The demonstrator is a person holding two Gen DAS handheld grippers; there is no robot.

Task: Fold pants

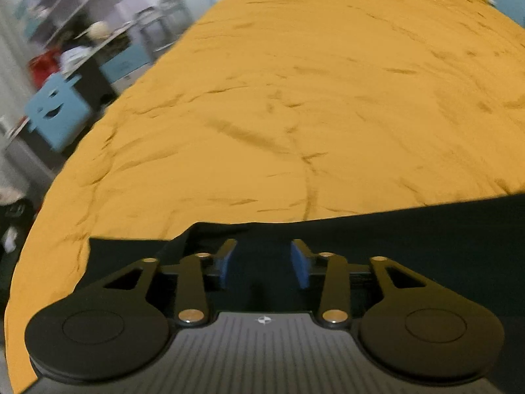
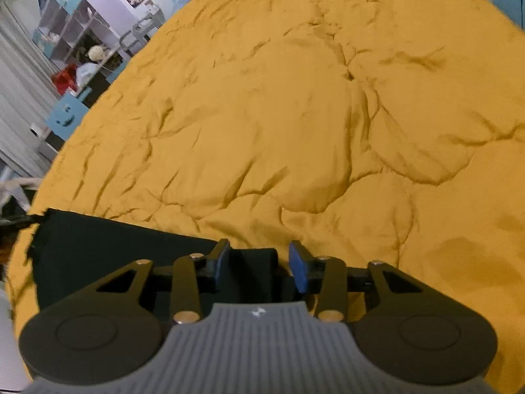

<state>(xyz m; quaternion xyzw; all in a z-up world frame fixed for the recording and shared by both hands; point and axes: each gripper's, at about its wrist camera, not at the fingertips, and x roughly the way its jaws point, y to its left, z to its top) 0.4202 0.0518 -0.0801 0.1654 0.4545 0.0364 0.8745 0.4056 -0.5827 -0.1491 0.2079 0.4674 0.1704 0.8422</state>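
Note:
Black pants [image 1: 426, 246] lie flat on a mustard-yellow bed cover [image 1: 295, 98], along its near edge. My left gripper [image 1: 263, 259] hangs over the pants' left part with its blue pads well apart, pressing on nothing. In the right wrist view the pants [image 2: 115, 249] stretch away to the left and end at a folded edge under my right gripper [image 2: 259, 259]. That black fold sits between the right jaws. It lies against the left pad, and a gap shows before the right pad [image 2: 299, 271].
The wrinkled bed cover [image 2: 295, 115] spreads far ahead and to the right. Past the bed's left edge stand a blue box with a face cut-out [image 1: 55, 111], a cluttered desk with a red object [image 2: 65, 77] and open shelving [image 2: 65, 32].

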